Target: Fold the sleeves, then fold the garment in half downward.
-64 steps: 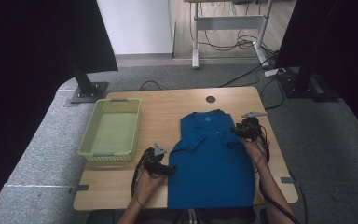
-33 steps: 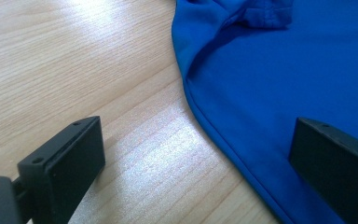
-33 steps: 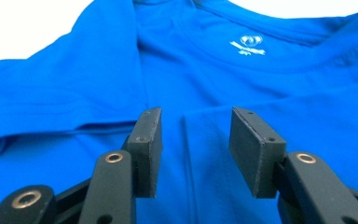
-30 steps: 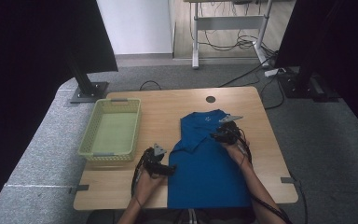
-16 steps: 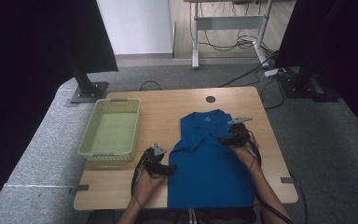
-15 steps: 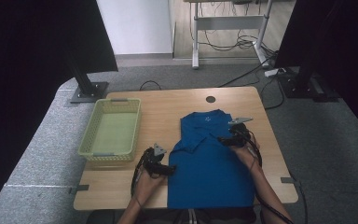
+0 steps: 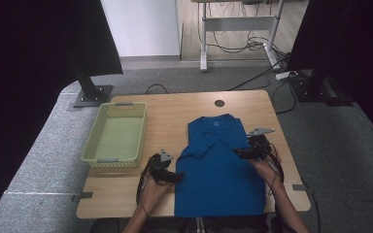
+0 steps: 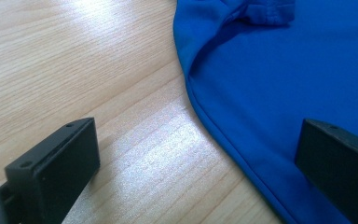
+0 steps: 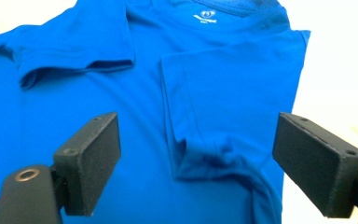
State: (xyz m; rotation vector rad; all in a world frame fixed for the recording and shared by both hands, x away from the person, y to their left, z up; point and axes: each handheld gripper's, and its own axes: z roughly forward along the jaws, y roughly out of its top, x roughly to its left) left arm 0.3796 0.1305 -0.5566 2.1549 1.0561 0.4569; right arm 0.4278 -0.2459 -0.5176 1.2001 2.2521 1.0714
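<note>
A blue T-shirt (image 7: 218,170) lies flat on the wooden table (image 7: 167,116), collar away from the person, both sleeves folded in over the chest. My left gripper (image 7: 177,176) rests open at the shirt's left edge. In the left gripper view (image 8: 198,135) one jaw stands on bare wood and the other over the blue cloth (image 8: 284,70). My right gripper (image 7: 238,153) hovers over the shirt's right side. Its jaws have just been opening and stand wide apart (image 9: 196,128), with the folded sleeve (image 9: 205,154) lying loose below them, not pinched.
A pale green plastic basket (image 7: 110,162) stands on the table's left part, beside the left gripper. A round cable hole (image 7: 219,103) sits near the far edge. Bare wood lies between basket and shirt. The shirt's hem reaches the near edge.
The right gripper carried the right sleeve in over the chest, opened its jaws and drew back toward the shirt's right edge, leaving the sleeve folded. The left gripper has stayed put.
</note>
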